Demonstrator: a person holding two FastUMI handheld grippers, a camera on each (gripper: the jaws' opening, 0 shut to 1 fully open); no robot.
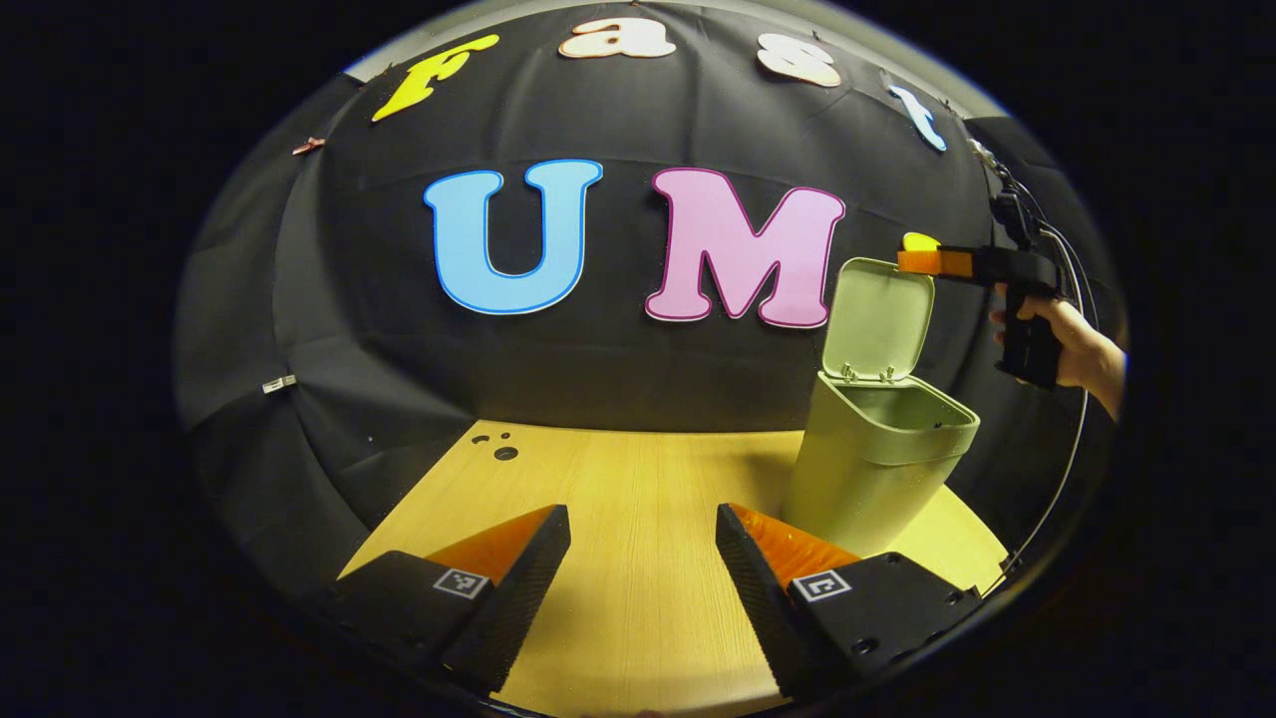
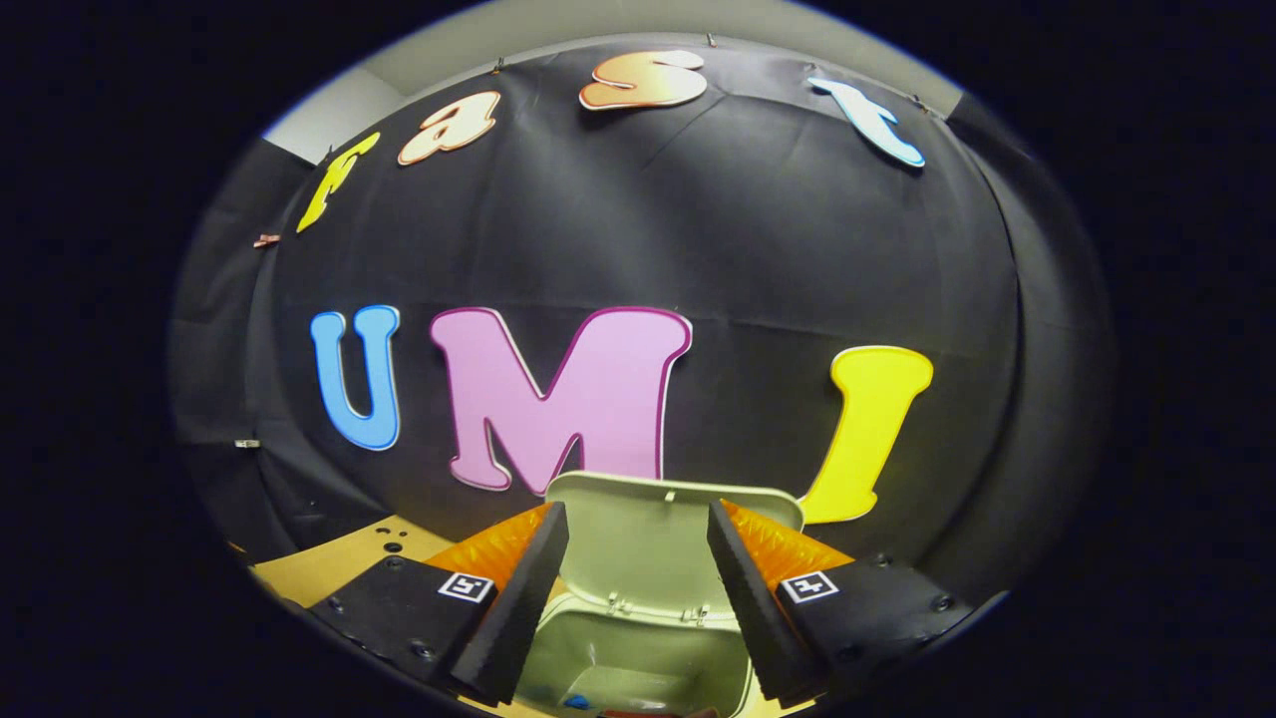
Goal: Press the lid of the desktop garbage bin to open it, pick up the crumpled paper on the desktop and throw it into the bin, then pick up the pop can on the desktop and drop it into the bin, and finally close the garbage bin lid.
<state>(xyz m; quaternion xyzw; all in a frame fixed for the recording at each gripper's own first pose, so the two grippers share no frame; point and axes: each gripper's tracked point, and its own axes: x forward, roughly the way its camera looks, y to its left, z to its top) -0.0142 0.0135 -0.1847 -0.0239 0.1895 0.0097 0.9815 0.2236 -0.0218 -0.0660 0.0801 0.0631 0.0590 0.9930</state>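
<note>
While the lid [image 1: 879, 317] stands upright on its hinge at the back of the bin [image 1: 875, 469], the left gripper view puts the bin on the far right part of the desk [image 1: 638, 519], its mouth open. It looks like thin moulded plastic, so I judge it light, fairly stiff and smooth, apt to slide or tip under a sideways shove; the lid should swing easily, and the safest place to act on it is its upper free edge, pushed forward and down rather than pinched. The left gripper [image 1: 643, 553] hangs low over bare desk with its jaws wide apart, holding and touching nothing. Farther off, a hand [image 1: 1072, 344] holds the right gripper [image 1: 922, 254] level with the lid's top edge, its tip at or just beside that edge; contact cannot be settled from here.

From the right gripper view, the right gripper [image 2: 638, 588] looks down into the bin [image 2: 638, 658] from above, the raised lid [image 2: 648, 543] showing between its two fingers. Its jaws are wide, with nothing clamped between them and no clear touch on the lid. Something blue and something reddish lie at the bin's bottom, too cut off to name. With the lid not yet down, closing appears to be the step in hand.
</note>
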